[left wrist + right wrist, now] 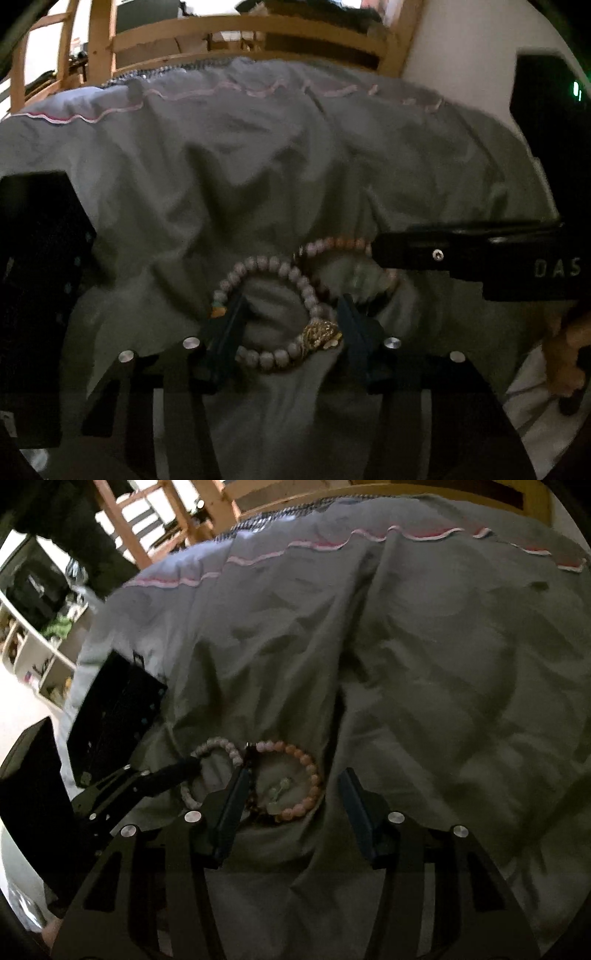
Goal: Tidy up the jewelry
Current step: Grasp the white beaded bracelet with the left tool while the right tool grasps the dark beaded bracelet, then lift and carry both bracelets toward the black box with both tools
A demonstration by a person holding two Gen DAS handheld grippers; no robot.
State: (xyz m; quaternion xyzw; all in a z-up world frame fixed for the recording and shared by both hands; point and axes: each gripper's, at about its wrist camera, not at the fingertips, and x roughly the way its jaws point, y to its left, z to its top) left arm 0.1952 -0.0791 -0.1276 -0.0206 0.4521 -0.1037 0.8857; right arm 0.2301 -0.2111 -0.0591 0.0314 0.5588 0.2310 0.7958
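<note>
A pale lilac bead bracelet (273,262) with a gold charm (321,334) lies on the grey bedcover (258,166). My left gripper (291,302) stands half open over it: the left finger crosses its left arc, the right finger is beside the charm. Touching it on the right is a pink-orange bead bracelet (310,771) with dark beads (251,775) on its left side. My right gripper (294,773) is half open around it, the left finger at the dark beads and a gap at the right finger. The lilac bracelet (218,743) and the left gripper's finger (184,768) show beside it.
A small pale green piece (280,786) lies inside the pink bracelet. A black box (110,716) sits on the cover to the left. A wooden frame (240,33) runs behind the pink-trimmed edge. White shelves (37,653) stand far left. A hand (565,354) holds the right gripper.
</note>
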